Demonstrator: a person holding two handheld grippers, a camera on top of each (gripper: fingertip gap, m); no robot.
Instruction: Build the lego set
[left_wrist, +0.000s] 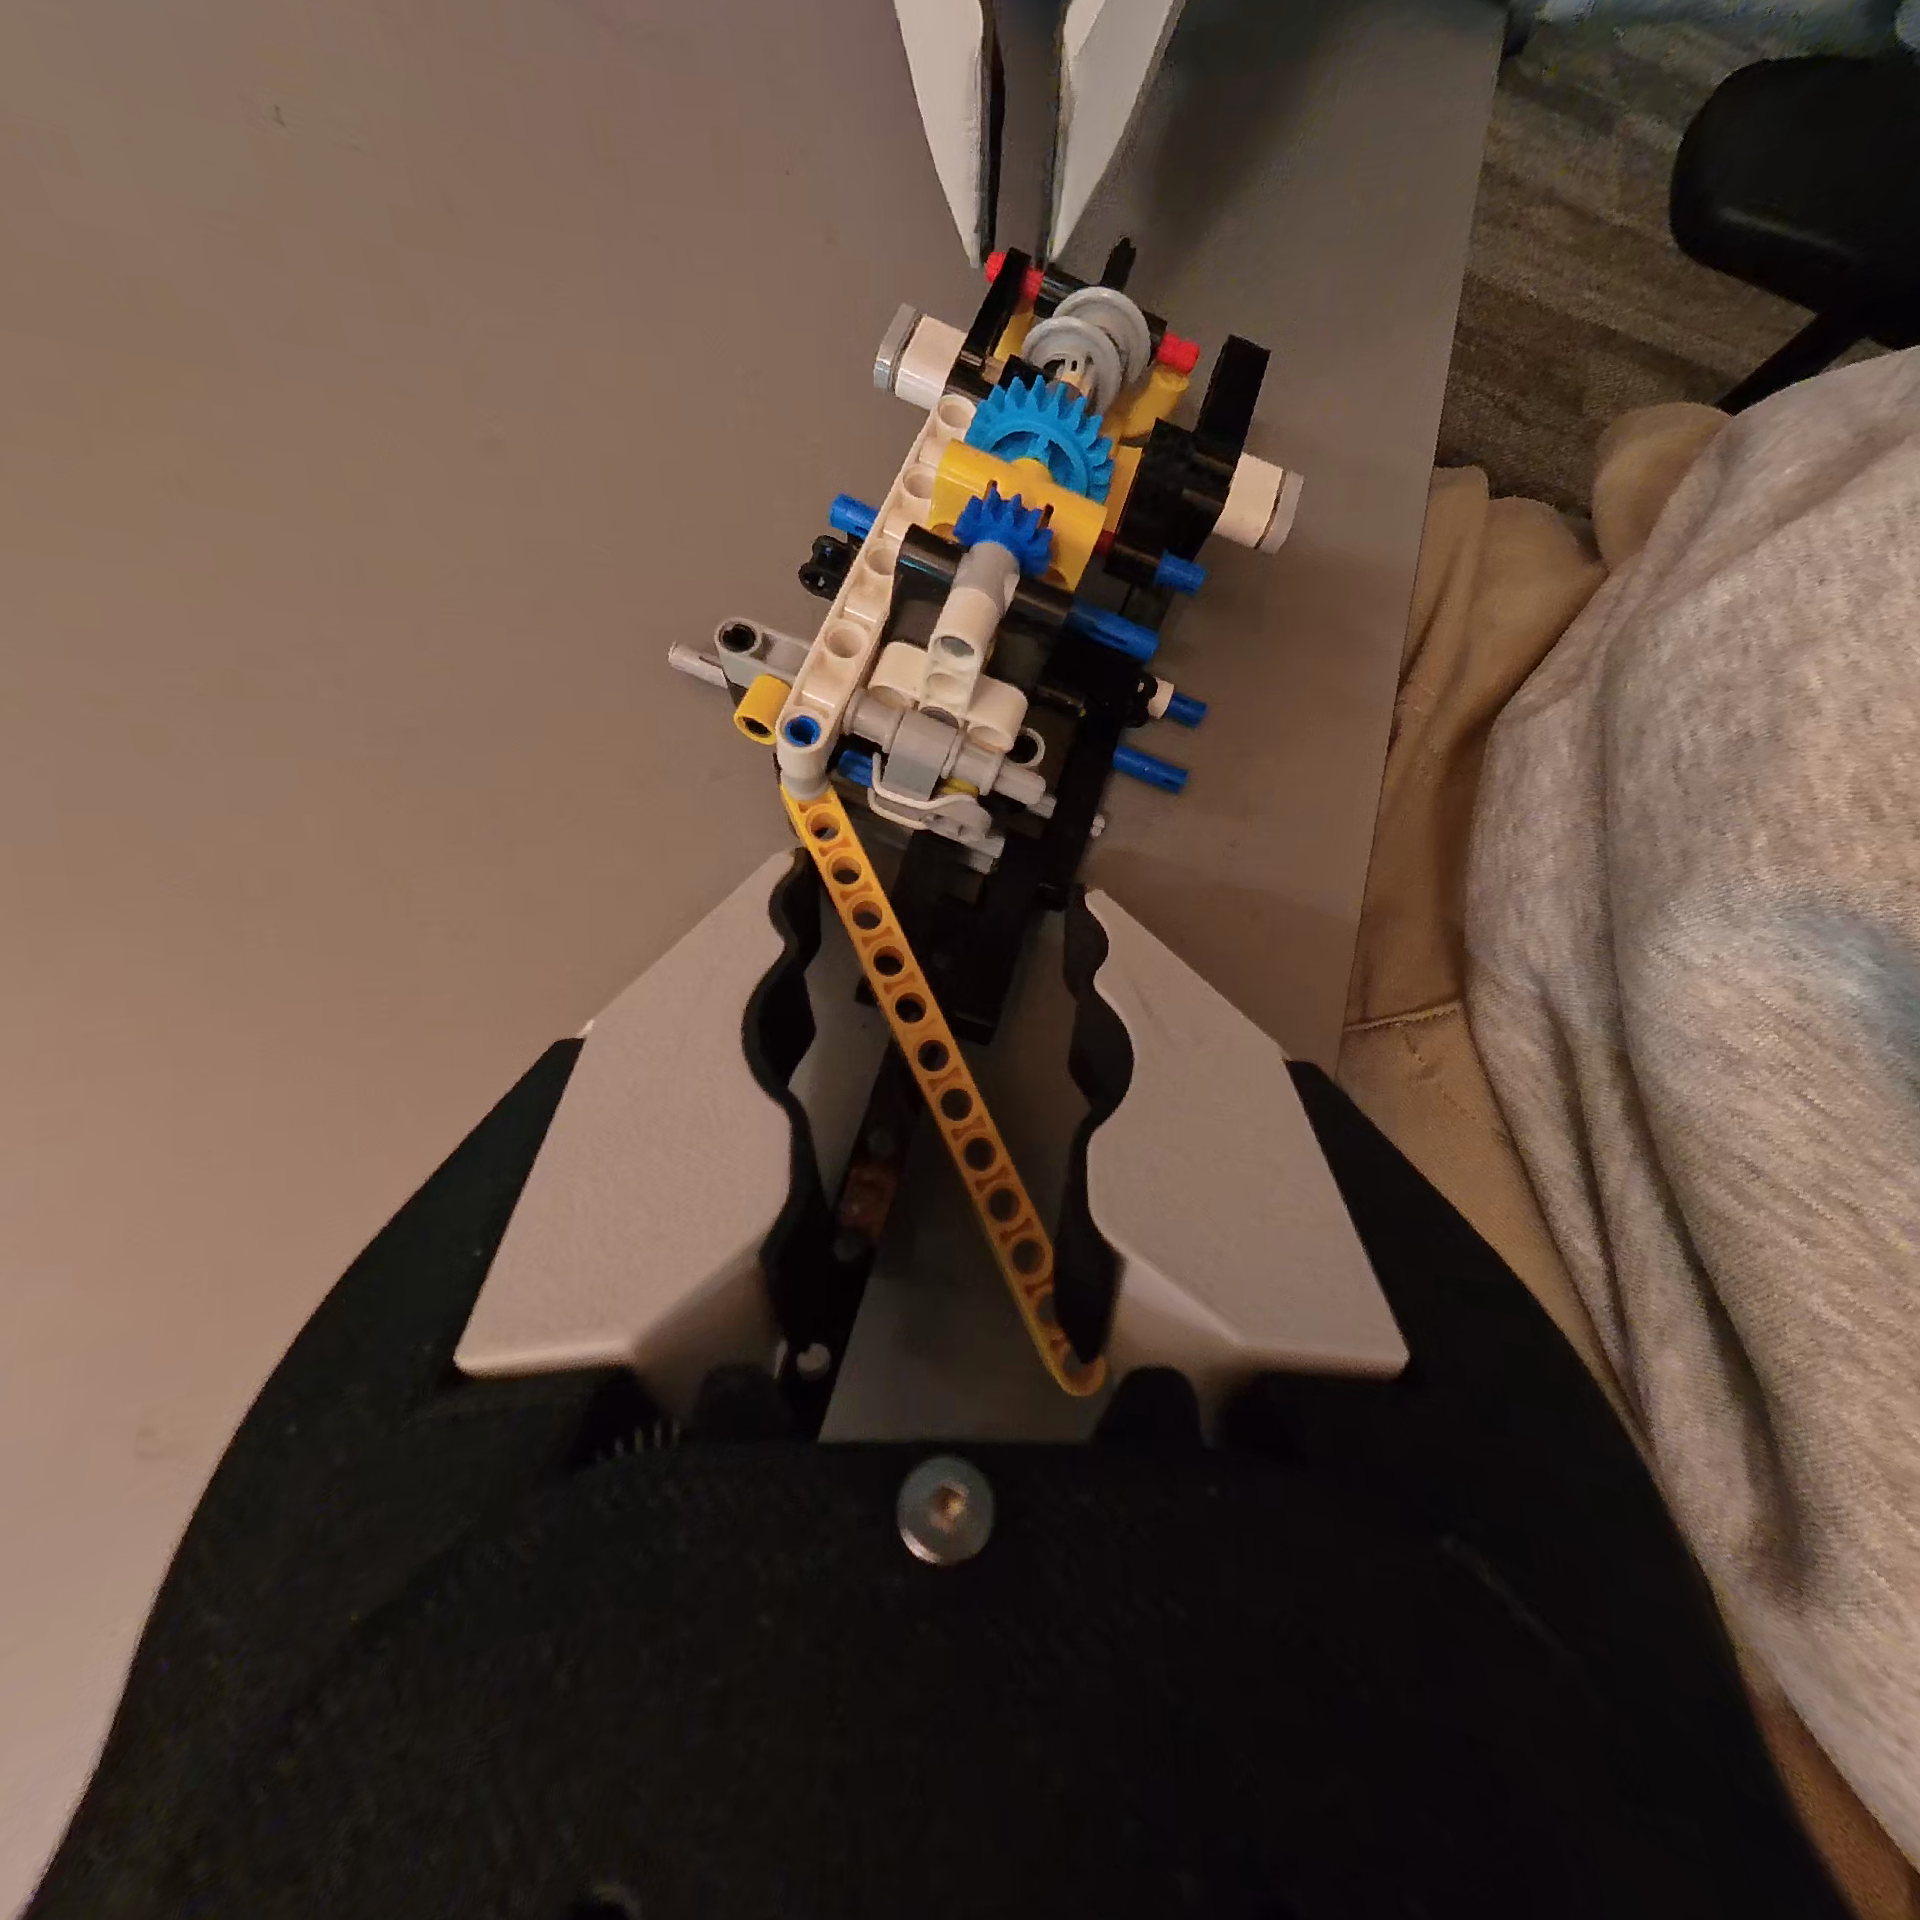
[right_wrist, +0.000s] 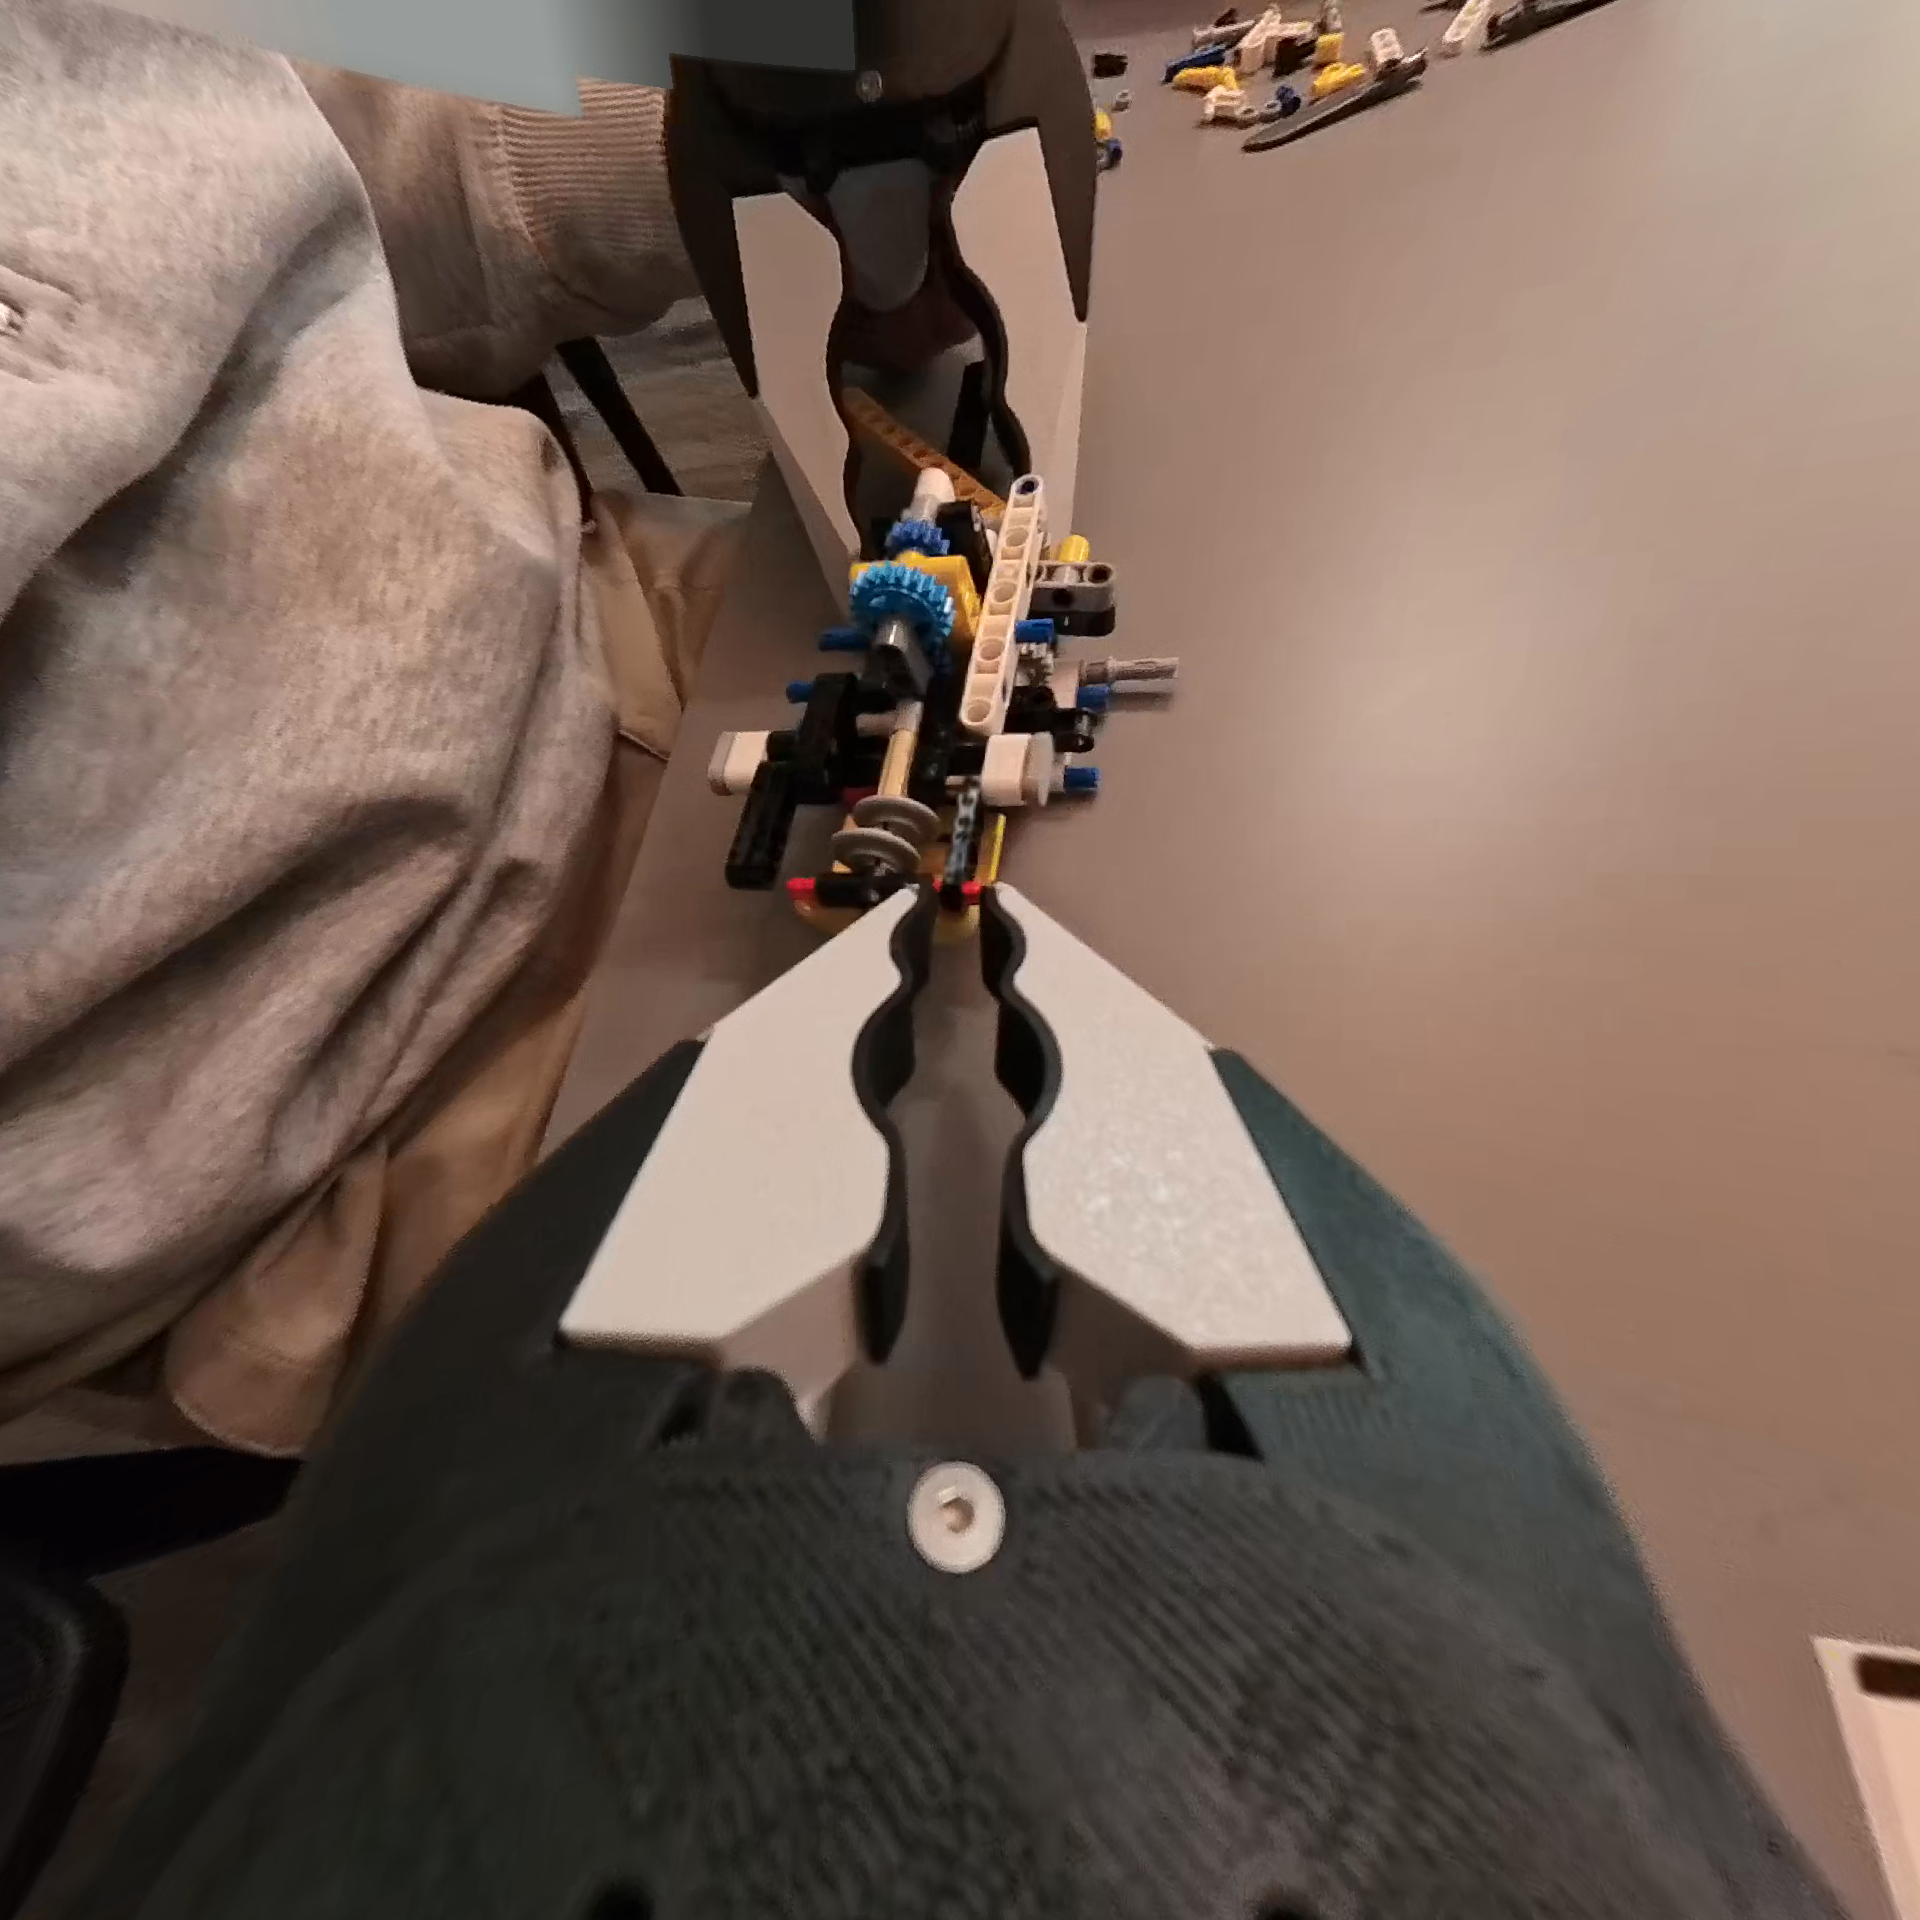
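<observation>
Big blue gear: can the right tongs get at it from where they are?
Probably not straight on. The right tongs sit at the model's end, and the grey discs stand between them and the big blue gear.

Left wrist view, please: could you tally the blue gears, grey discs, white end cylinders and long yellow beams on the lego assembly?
blue gears: 2, one large and one small
grey discs: 2
white end cylinders: 2
long yellow beam: 1
Total: 7
</observation>
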